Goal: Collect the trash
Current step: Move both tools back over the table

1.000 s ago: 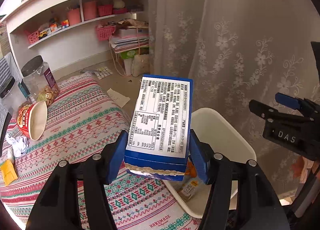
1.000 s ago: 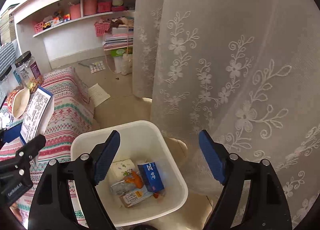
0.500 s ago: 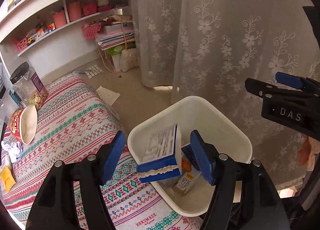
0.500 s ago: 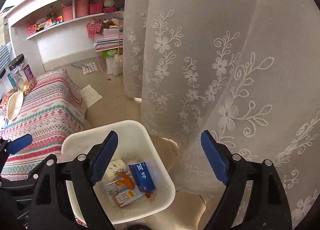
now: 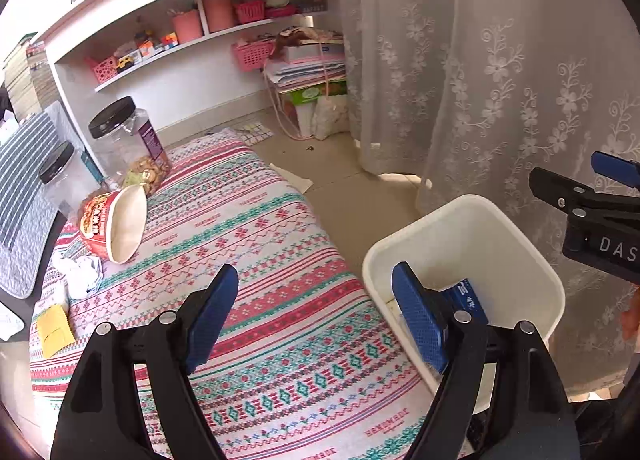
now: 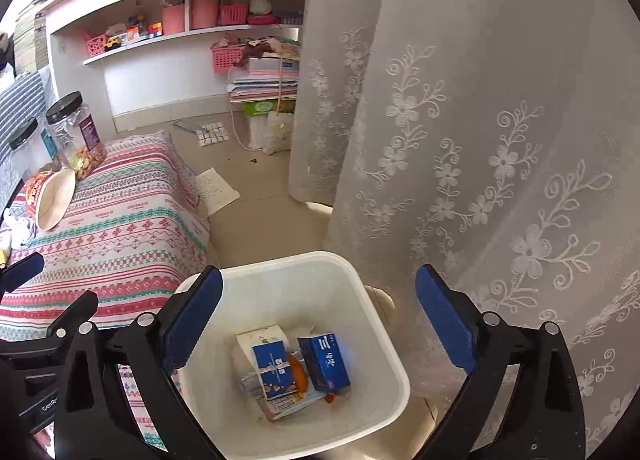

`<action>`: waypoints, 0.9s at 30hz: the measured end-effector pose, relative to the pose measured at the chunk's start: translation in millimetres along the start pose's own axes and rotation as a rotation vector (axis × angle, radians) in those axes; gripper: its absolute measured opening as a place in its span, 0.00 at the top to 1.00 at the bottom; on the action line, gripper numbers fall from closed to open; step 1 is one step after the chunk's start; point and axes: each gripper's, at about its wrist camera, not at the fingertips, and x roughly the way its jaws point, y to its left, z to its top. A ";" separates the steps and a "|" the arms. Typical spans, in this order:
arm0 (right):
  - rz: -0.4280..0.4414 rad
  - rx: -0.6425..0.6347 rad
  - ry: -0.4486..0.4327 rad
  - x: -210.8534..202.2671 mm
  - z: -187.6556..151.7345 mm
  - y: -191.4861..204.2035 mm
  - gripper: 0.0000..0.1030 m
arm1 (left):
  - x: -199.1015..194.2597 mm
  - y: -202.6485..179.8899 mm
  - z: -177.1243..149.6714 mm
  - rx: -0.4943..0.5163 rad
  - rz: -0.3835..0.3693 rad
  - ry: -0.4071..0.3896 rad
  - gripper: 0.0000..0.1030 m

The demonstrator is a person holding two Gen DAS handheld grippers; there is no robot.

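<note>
Fingers point(image 6: 192, 324) spread over box-filled bin point(image 6: 280, 268)

— Any lettering you can read?

— "DAS" in white on the black body of the right gripper point(image 5: 600, 215), just beyond the white bin point(image 5: 516, 236). "GenR", cut off, on the left gripper point(image 6: 44, 404) beside that bin.

— The cloth?

— The striped bedspread point(image 5: 256, 244) next to the bin repeats "HANDMADE" in small letters.

— And the boxes in the bin?

— The blue box point(image 6: 326, 360) carries white characters, too small to make out. The red paper bowl point(image 5: 108, 223) also has print I can't read.
</note>
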 end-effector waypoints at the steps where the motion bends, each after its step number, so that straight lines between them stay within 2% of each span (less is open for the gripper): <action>1: 0.009 -0.010 -0.001 -0.4 1.2 8.1 0.08 | -0.5 7.5 -1.1 -0.009 0.016 0.001 0.22; 13: 0.097 -0.121 0.001 1.0 7.3 92.9 0.08 | -16.8 95.1 -16.2 -0.124 0.135 -0.003 0.22; 24: 0.188 -0.189 0.008 -1.4 10.0 165.9 0.08 | -21.4 157.7 -37.8 -0.197 0.222 0.037 0.22; 27: 0.219 -0.210 0.019 -1.2 8.8 186.4 0.08 | -18.3 176.4 -48.8 -0.205 0.259 0.068 0.16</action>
